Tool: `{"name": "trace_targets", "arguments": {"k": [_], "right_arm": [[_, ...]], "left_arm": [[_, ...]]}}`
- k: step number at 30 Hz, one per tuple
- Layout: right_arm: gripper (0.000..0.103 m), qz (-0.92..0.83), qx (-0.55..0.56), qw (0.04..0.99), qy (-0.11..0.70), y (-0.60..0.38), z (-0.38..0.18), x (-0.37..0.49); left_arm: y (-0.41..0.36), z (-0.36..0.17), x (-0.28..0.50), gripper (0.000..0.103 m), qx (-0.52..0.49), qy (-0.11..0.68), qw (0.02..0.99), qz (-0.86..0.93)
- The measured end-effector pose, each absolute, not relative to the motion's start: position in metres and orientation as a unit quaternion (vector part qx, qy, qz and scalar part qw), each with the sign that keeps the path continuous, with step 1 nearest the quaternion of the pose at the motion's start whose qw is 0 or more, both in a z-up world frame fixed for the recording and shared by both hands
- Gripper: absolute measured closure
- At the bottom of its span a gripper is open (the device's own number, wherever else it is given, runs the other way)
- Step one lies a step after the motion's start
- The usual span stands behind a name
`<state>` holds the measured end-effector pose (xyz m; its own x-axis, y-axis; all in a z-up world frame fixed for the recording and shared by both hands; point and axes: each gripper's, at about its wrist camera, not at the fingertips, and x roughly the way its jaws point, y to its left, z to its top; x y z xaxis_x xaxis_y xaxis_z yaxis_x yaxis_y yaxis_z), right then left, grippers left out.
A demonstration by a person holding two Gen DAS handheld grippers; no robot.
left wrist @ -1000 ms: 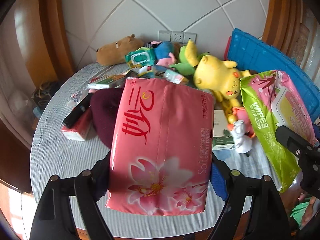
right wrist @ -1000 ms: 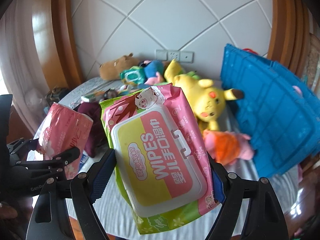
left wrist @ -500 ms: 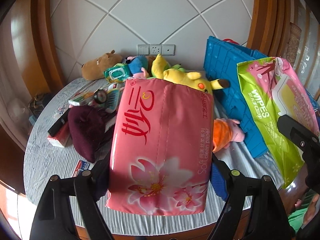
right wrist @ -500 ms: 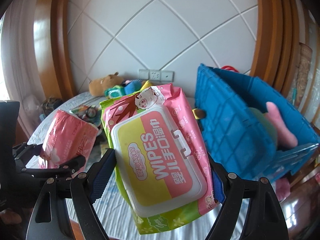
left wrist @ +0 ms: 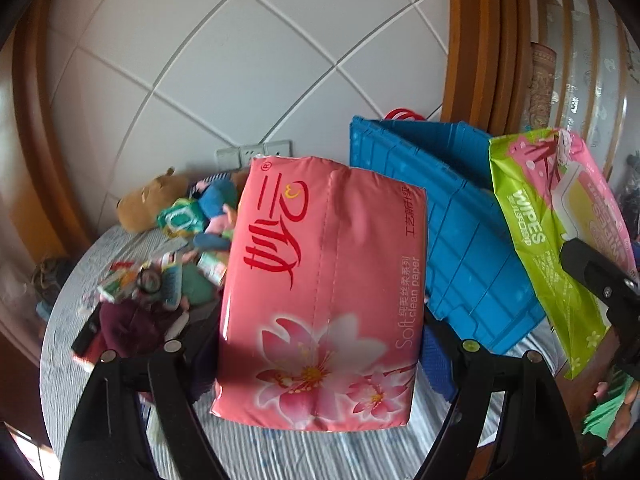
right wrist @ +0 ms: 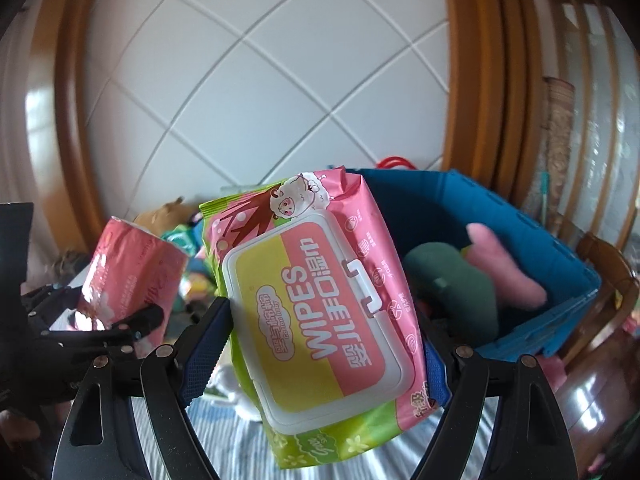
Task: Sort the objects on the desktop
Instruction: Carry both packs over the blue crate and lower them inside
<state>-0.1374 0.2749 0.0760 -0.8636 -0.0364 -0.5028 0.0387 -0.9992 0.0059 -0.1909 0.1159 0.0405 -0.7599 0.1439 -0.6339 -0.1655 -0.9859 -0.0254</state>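
Observation:
My left gripper (left wrist: 320,356) is shut on a pink tissue pack (left wrist: 324,292) with red lettering and flowers, held above the table. My right gripper (right wrist: 320,344) is shut on a green and pink wipes pack (right wrist: 316,312) with a white lid. The wipes pack also shows at the right of the left wrist view (left wrist: 556,232), and the tissue pack at the left of the right wrist view (right wrist: 132,272). The blue crate (left wrist: 444,240) stands behind both packs; in the right wrist view its inside (right wrist: 560,256) holds a dark green toy (right wrist: 456,292) and a pink toy (right wrist: 508,268).
A round table with a striped grey cloth (left wrist: 72,320) carries a pile at the left: a brown plush (left wrist: 152,200), a blue plush (left wrist: 216,208), a green wipes pack (left wrist: 180,220), a dark maroon cloth (left wrist: 132,324), small boxes. A tiled wall with sockets (left wrist: 252,154) stands behind.
Both grippers have risen and swung right with their packs. The blue crate is now closer and its inside shows. The yellow plush has passed out of sight.

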Motion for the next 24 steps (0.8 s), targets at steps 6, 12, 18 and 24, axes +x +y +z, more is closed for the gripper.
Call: {"name": "trace_targets", "arguments": {"k": [6,12,18,24], "right_arm": [[0.02,-0.97,0.242,-0.011,-0.015,0.338,0.096,-0.158],[0.02,-0.973,0.229,-0.021,-0.011,0.419,0.106,-0.2],[0.02,-0.964,0.265,-0.02,-0.012,0.497,0.083,-0.257],[0.02,-0.951,0.308,-0.017,-0.026,0.546,0.042,-0.289]], "left_arm": [[0.164,0.065,-0.224,0.021,-0.315,0.025,0.113,0.942],[0.252,0.074,-0.27,0.021,-0.306,0.02,0.134,0.942],[0.34,0.062,-0.325,0.021,-0.344,0.02,0.157,0.925],[0.386,0.04,-0.351,0.021,-0.376,0.053,0.133,0.916]]}}
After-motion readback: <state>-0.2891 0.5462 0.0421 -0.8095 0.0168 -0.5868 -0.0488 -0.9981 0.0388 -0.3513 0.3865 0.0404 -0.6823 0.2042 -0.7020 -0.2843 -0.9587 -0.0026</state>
